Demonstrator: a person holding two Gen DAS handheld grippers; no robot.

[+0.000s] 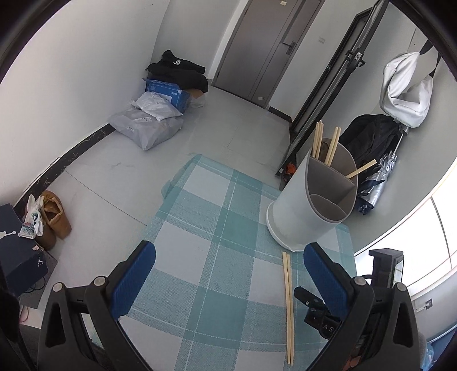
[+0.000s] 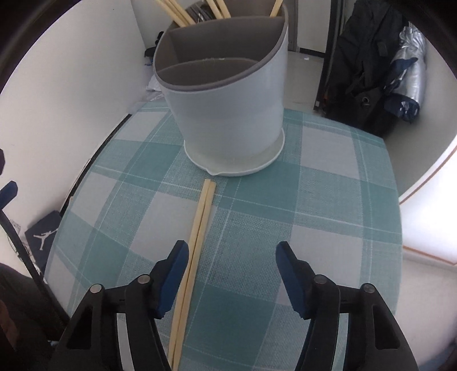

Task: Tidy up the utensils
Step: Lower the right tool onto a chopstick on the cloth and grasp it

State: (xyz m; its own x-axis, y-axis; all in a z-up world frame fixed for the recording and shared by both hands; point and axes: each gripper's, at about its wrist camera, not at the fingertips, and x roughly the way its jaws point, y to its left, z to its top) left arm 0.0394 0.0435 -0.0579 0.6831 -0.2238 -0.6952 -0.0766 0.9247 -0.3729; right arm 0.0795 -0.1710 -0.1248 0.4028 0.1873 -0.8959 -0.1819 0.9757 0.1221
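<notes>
A white utensil holder (image 1: 300, 211) (image 2: 228, 114) with a grey divided liner stands on the teal plaid tablecloth (image 1: 214, 228) (image 2: 328, 199). Several pale chopsticks (image 1: 318, 139) (image 2: 177, 14) stick up from its rear compartments. One loose pair of chopsticks (image 1: 288, 308) (image 2: 200, 222) lies flat on the cloth, pointing at the holder's base. My right gripper (image 2: 232, 247) hangs open over this pair. The sticks run just inside its left finger (image 2: 174, 274) without being pinched. My left gripper (image 1: 230, 251) is open and empty, with the pair lying close to its right finger (image 1: 325, 276).
The table ends just beyond the holder and at both sides. On the floor are parcels and a blue box (image 1: 154, 114), brown shoes (image 1: 54, 219), a dark shoebox (image 1: 17, 251), and a black bag with a silver umbrella (image 2: 371, 71). A grey door (image 1: 271, 48) is behind.
</notes>
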